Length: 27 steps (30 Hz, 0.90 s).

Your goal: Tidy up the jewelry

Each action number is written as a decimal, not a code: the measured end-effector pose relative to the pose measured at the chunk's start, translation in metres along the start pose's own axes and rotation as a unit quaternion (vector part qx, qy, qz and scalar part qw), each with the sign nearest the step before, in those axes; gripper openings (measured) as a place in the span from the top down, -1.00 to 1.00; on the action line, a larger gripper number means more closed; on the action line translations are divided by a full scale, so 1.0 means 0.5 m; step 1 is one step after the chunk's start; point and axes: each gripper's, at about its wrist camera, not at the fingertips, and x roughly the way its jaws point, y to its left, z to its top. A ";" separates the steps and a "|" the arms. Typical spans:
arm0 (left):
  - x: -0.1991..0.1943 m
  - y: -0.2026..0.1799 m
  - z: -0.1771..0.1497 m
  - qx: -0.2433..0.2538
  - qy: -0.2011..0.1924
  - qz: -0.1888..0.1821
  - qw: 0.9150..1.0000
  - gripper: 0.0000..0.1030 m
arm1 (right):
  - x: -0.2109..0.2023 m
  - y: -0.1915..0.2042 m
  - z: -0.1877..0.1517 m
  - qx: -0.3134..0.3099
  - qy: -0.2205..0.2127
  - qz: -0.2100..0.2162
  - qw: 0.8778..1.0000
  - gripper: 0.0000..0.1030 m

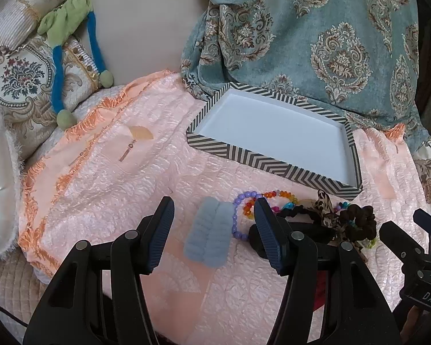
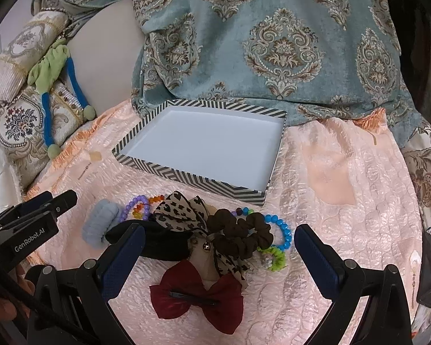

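A pile of hair pieces and bead bracelets lies on a pink quilted cloth [image 2: 344, 230] in front of a striped box [image 2: 186, 179] with a bare white floor. My left gripper [image 1: 213, 202] is open above a light-blue fuzzy scrunchie [image 1: 208, 235], its pads clear of it. A purple bead bracelet [image 1: 236, 215] lies just right of the scrunchie. My right gripper [image 2: 219, 228] is open, its fingers either side of a brown scrunchie [image 2: 238, 235], a leopard bow [image 2: 181, 210] and a red bow clip [image 2: 198, 299]. Nothing is gripped. A blue bead bracelet [image 2: 284, 230] and a green coil tie [image 2: 275, 258] sit beside them.
Teal patterned fabric [image 2: 273, 43] hangs behind the box. Embroidered cushions [image 1: 20, 80] and a green-and-blue cloth tie [image 1: 60, 28] fill the far left. A person's hand [image 2: 3, 302] shows at the lower left of the right wrist view.
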 end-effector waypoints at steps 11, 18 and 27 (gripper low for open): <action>-0.006 -0.014 -0.001 0.003 0.004 -0.005 1.000 -0.12 | -0.013 -0.001 0.001 -0.001 0.000 -0.005 1.000 -1.00; -0.011 -0.018 0.002 0.002 0.004 -0.008 1.000 -0.12 | -0.024 0.003 0.002 -0.001 0.003 -0.002 1.000 -1.00; -0.030 -0.022 0.007 0.001 -0.007 -0.014 1.000 -0.12 | -0.045 0.004 0.009 0.002 -0.008 0.001 1.000 -1.00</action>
